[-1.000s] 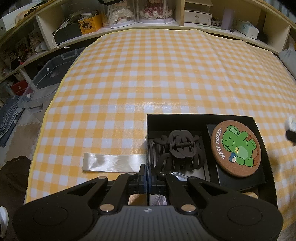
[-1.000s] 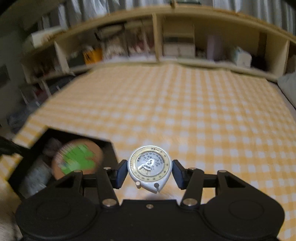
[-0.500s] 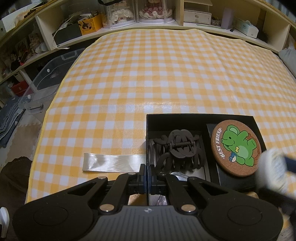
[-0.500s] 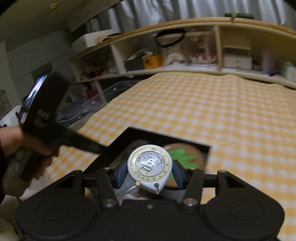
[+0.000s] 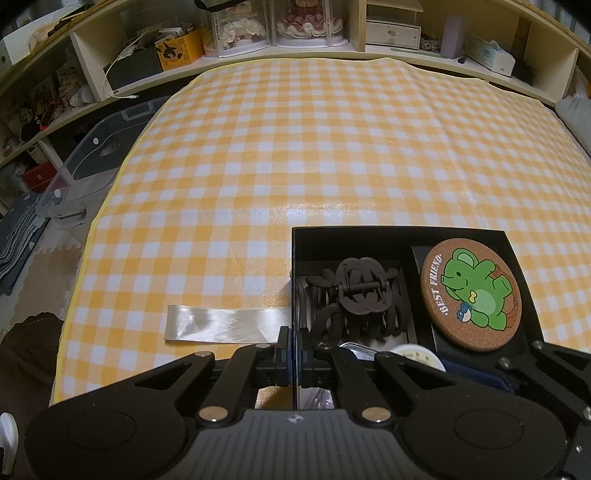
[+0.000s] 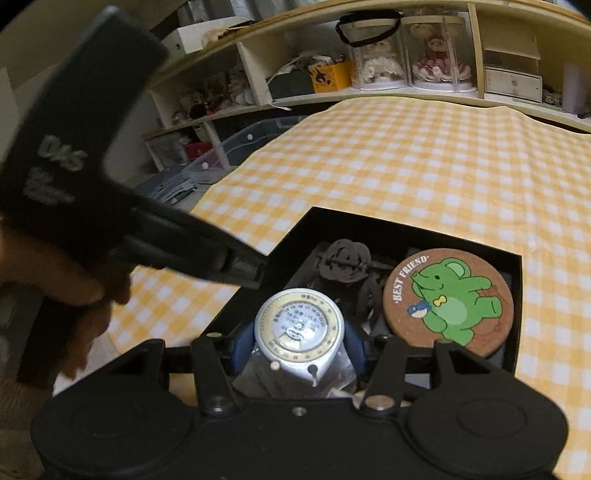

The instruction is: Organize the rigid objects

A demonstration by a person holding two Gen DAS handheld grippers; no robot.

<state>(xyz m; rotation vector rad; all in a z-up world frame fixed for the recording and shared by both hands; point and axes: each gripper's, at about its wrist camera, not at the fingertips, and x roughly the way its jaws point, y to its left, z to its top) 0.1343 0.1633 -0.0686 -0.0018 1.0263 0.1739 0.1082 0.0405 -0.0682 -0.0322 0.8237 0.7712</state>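
Observation:
A black box [image 5: 369,233] sits on the yellow checked cloth and shows in the right wrist view too [image 6: 424,229]. It holds a black hair claw [image 5: 354,295] and a round cork coaster with a green bear [image 5: 471,291]. My left gripper [image 5: 294,354] is shut on the box's left wall. My right gripper [image 6: 299,345] is shut on a white round dial gadget [image 6: 299,332] and holds it low over the box's near part. The gadget's edge shows in the left wrist view [image 5: 415,356].
A white satin ribbon [image 5: 225,326] lies on the cloth left of the box. Shelves full of clutter [image 5: 314,22] run along the far side. A clear plastic bin [image 5: 96,155] stands on the floor to the left.
My right gripper has carried the dial gadget left and down over the box. The left gripper has stayed shut on the box wall.

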